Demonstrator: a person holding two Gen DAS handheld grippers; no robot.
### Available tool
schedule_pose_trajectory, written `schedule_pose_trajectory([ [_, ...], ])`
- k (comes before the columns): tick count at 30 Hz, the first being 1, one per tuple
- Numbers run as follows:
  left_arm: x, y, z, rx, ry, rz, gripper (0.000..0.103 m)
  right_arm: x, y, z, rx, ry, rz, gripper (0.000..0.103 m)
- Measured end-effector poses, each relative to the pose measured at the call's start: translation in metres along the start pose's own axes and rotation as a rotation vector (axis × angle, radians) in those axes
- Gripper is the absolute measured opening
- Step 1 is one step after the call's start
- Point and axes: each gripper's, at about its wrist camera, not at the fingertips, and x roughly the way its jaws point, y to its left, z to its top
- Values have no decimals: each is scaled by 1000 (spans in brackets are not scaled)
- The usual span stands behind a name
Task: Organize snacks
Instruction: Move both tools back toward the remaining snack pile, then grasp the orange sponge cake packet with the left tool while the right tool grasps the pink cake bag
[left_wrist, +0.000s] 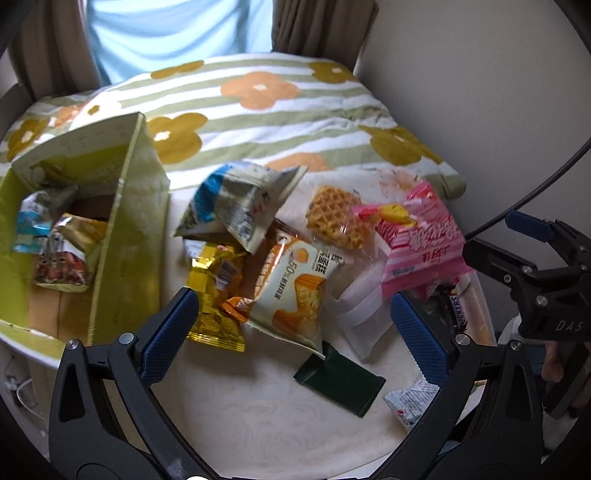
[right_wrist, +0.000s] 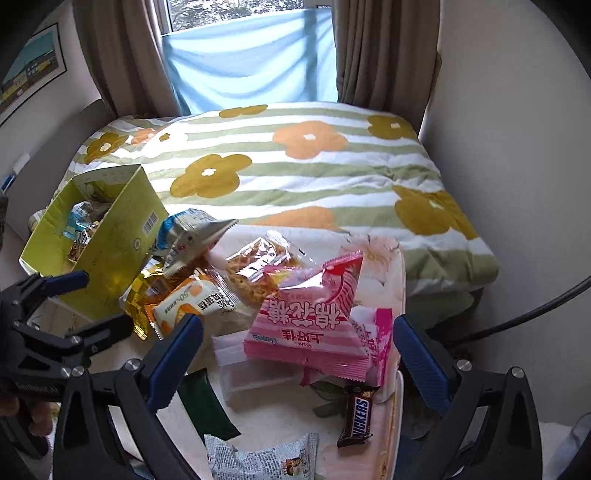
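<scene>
left fingers (left_wrist: 293, 325) apart | egg-cake packet (left_wrist: 295, 291) between | right fingers (right_wrist: 299, 354) apart

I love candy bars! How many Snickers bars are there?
1: a Snickers bar lies on the tabletop just below the pink marshmallow bag. Others may hide under wrappers.

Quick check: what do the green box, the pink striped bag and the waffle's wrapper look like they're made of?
Green box: apparently thin printed cardboard, matte, with flat creased walls and a barcode. Pink striped bag: glossy plastic film, puffy, crimped seams. Waffle wrapper: clear shiny plastic, the waffle showing through.
</scene>
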Motion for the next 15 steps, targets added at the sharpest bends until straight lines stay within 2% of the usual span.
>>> schedule_pose_trajectory([
  [4, 33, -2, -1, 44, 45, 6, 101, 23, -5, -4, 38, 30, 3, 102],
  [11, 79, -2, 1, 79, 110, 1, 87, 66, -11, -5, 98, 79, 7, 102],
  [15, 95, -3, 0, 86, 141, -14, 87, 80, -11, -3, 110, 100, -8, 102],
])
